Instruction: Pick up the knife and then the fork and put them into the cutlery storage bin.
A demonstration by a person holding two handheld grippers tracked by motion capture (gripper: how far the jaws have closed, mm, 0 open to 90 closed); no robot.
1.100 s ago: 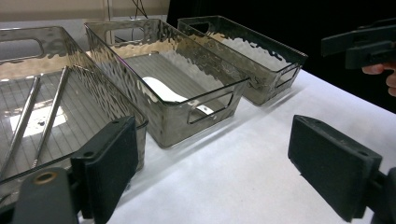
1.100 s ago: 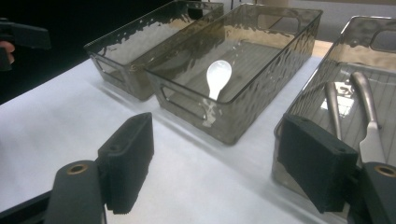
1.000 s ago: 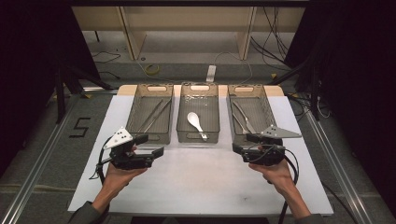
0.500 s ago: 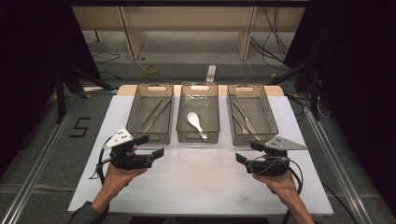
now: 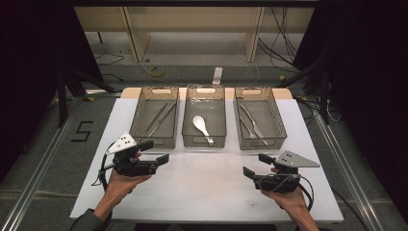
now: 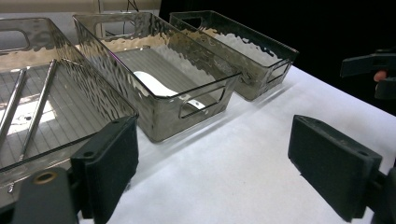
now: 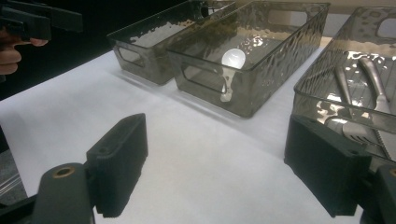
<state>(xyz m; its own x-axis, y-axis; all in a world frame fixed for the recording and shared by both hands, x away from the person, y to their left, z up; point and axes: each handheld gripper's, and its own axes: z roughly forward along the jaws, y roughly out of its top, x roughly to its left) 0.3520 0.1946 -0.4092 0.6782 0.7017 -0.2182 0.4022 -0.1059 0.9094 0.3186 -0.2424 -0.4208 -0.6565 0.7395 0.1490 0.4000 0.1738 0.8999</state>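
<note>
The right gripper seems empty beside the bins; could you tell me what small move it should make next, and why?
Probably ease the right gripper forward toward the right bin. Its jaws have just been opening and stand wide with nothing between them, above the white table. That bin sits just ahead of it and holds a knife and fork, the cutlery nearest this gripper.

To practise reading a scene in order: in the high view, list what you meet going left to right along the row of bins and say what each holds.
Left bin with chopsticks → middle bin with white spoon → right bin with knife and fork.
</note>
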